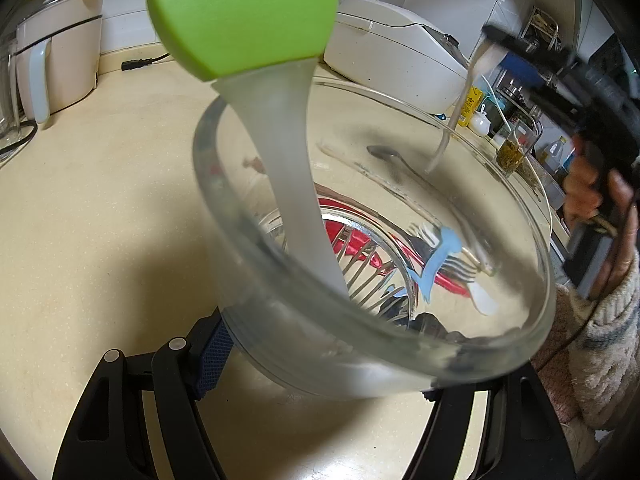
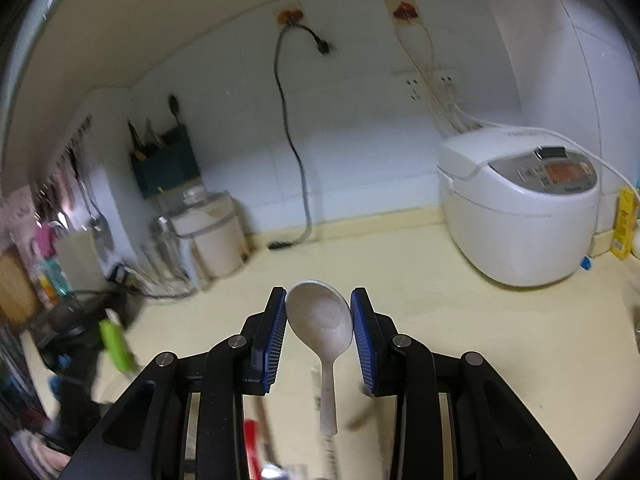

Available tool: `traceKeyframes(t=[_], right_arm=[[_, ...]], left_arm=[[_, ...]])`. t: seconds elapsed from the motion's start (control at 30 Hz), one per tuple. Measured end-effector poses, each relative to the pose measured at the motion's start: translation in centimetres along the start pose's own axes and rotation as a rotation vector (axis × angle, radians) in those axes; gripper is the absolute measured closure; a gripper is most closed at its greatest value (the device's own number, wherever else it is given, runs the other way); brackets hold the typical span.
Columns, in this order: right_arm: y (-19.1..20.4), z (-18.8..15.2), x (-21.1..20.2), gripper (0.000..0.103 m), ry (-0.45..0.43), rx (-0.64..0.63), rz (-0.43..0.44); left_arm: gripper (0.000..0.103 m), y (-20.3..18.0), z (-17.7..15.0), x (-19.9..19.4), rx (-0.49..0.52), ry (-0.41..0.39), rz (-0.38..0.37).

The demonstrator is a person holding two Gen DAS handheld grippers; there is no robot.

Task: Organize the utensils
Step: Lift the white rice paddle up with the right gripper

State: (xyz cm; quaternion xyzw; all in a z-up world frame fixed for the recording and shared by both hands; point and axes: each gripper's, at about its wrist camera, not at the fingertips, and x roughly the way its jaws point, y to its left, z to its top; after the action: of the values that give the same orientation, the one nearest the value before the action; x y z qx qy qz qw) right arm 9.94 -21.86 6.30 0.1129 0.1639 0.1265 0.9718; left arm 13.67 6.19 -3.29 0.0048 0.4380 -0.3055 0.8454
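Left gripper (image 1: 324, 364) is clamped on the near wall of a glass bowl (image 1: 532, 240), which holds forks (image 1: 372, 268) and a green-headed brush (image 1: 244, 20) leaning out over the rim. Right gripper (image 2: 319, 316) pinches a speckled rice spoon (image 2: 320, 320) by its scoop, handle hanging down, over the cream counter (image 2: 480, 340), with the rice cooker (image 2: 516, 208) far right.

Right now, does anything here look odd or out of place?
Yes: the glass bowl is tilted in the left gripper, and a green-headed brush leans out over its rim, so it could slip out.
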Motion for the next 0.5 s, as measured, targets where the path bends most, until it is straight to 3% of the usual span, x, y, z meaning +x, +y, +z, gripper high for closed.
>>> traceKeyframes(t=[0.27, 0.5], right_arm=[[5.1, 3.5, -2.2, 0.07, -0.069, -0.018, 0.206], [8.1, 5.0, -1.9, 0.07, -0.102, -0.029, 0.331]], left_arm=[[0.026, 0.0, 0.0, 0.0, 0.0, 0.0, 0.001], [0.026, -0.1, 0.0, 0.2, 0.005, 0.001, 0.007]])
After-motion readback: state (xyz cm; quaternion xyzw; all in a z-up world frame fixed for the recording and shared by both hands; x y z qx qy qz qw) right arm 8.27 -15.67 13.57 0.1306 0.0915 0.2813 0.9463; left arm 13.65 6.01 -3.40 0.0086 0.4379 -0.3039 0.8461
